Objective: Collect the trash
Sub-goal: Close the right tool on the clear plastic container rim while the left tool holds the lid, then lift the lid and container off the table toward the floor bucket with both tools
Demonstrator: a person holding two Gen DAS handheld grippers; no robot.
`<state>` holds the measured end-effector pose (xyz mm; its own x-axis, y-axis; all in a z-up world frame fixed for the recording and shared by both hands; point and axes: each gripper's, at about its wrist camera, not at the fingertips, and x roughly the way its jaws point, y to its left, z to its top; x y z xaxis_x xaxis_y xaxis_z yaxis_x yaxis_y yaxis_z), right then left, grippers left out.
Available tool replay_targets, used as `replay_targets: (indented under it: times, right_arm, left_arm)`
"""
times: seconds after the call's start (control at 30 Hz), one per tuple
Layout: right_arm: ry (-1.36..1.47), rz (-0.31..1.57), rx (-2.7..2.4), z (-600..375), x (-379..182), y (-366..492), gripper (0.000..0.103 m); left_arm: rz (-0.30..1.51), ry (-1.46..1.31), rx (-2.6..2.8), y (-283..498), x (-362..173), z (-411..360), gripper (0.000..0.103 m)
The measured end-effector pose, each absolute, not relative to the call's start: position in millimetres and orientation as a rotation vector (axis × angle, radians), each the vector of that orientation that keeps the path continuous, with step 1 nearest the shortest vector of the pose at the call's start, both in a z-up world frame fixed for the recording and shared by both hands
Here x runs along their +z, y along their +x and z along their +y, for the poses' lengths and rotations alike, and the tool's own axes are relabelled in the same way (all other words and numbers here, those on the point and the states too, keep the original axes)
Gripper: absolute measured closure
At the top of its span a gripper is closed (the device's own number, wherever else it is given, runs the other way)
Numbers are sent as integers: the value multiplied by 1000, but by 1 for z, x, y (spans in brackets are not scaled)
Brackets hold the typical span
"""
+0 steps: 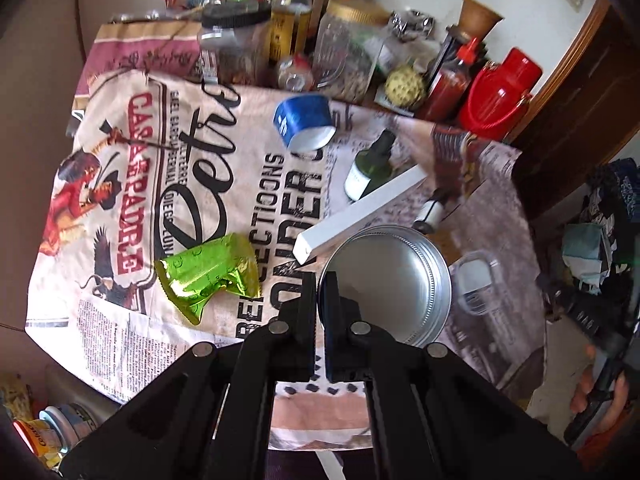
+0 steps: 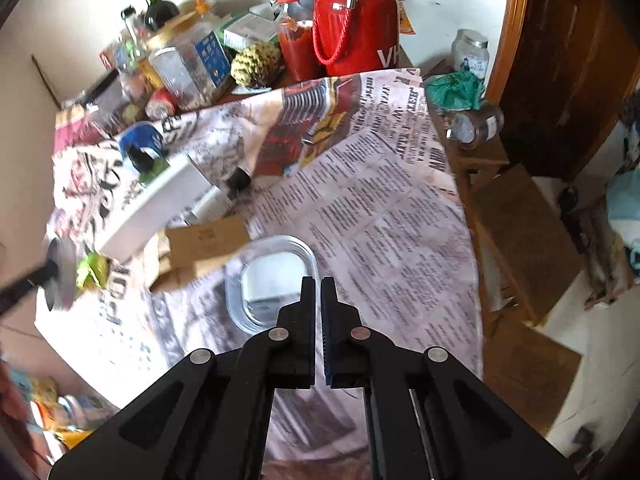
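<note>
My left gripper [image 1: 319, 280] is shut on the rim of a round silver tin lid [image 1: 394, 280] and holds it above the table. The lid and left gripper show blurred at the left edge of the right wrist view [image 2: 60, 276]. A crumpled green foil wrapper [image 1: 208, 276] lies on the printed tablecloth left of the left gripper. A blue paper cup [image 1: 304, 122] lies on its side further back. A long white box [image 1: 360, 212], a small green bottle [image 1: 370, 166] and a small dark-capped vial [image 1: 430, 212] lie nearby. My right gripper [image 2: 317, 282] is shut and empty above a clear plastic container [image 2: 272, 280].
Jars, bottles, a red flask [image 2: 352, 16] and a sauce bottle [image 2: 294, 40] crowd the back of the table. A flat brown cardboard piece [image 2: 204, 240] lies left of the container. A wooden stool with a jar [image 2: 476, 124] and cardboard boxes [image 2: 524, 236] stand at the right.
</note>
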<state>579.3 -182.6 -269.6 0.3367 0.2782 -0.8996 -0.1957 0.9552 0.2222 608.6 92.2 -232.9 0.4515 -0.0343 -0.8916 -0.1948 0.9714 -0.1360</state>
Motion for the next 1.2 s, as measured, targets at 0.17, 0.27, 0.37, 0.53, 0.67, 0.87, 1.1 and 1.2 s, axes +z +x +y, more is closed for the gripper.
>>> replay_targets:
  times: [0.17, 0.27, 0.37, 0.53, 0.67, 0.87, 1.1, 1.2]
  right_arm:
    - [42, 1247, 405, -171, -276, 578, 50]
    - [19, 1236, 405, -160, -281, 577, 29]
    - [24, 1268, 407, -153, -291, 583, 29]
    - [99, 1304, 332, -165, -308, 595, 38]
    - [124, 1362, 345, -167, -327, 605, 72]
    - [74, 1295, 363, -157, -330, 608, 94]
    - [168, 1268, 330, -179, -322, 604, 101]
    - [168, 1237, 315, -190, -305, 598, 101]
  left_arm:
    - [1090, -242, 110, 603, -226, 89, 102]
    - [1092, -240, 130, 598, -226, 91, 101]
    - [1095, -249, 156, 592, -226, 97, 101]
    - [1103, -263, 193, 583, -228, 113, 101]
    - [1108, -272, 211, 583, -230, 122, 102]
    - [1109, -264, 204, 591, -230, 120, 101]
    - [1084, -242, 166, 600, -218, 96, 101]
    - [1066, -235, 152, 601, -211, 84, 102]
